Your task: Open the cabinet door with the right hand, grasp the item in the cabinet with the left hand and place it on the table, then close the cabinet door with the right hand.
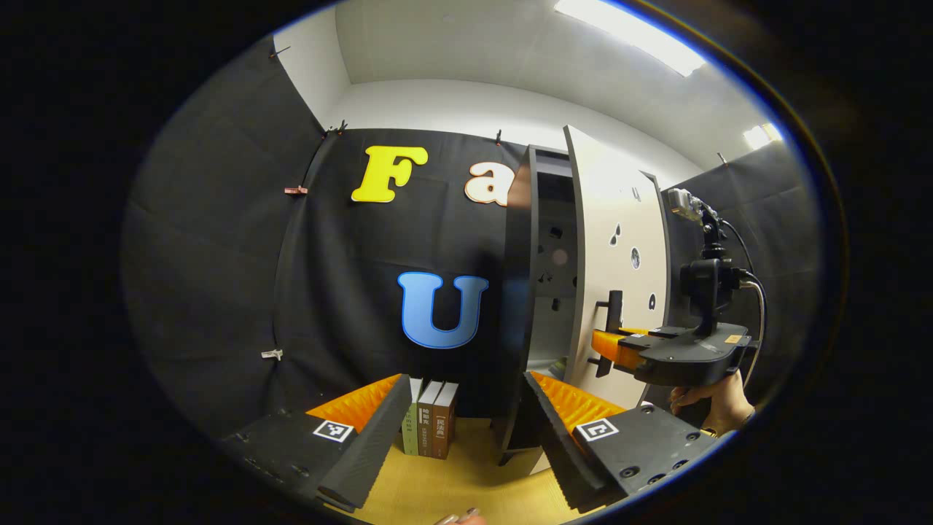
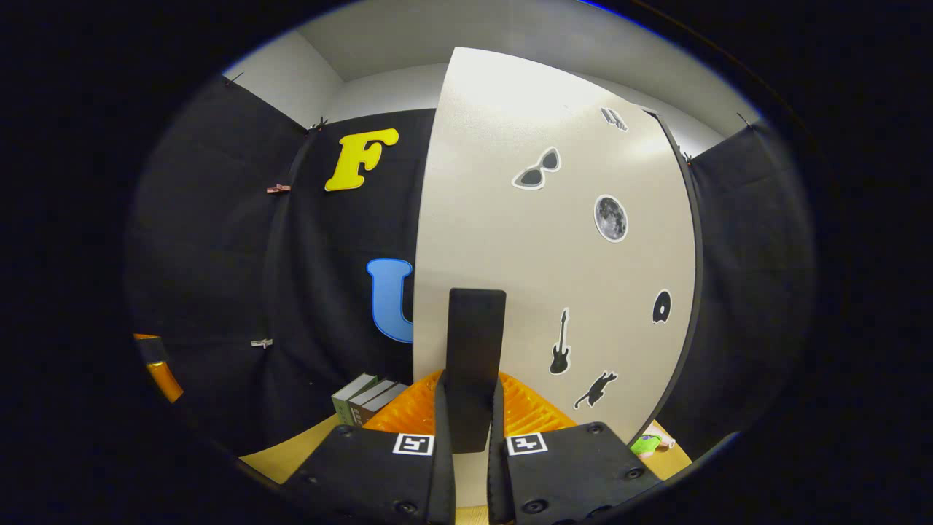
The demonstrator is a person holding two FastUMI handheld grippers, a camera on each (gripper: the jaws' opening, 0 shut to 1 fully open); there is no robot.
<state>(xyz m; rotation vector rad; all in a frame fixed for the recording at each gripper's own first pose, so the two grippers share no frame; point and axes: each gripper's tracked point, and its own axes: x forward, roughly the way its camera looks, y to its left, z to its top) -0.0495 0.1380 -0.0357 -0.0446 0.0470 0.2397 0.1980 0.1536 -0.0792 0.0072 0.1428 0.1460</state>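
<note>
while the left tool (image 1: 463,430) hangs open, the right tool (image 2: 470,430) clamps the door handle (image 2: 475,350).

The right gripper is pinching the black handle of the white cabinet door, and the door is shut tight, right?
Not quite. The right gripper does pinch the black handle of the white cabinet door, but the door is swung partly open. The left gripper view shows the dark cabinet inside behind it.
</note>
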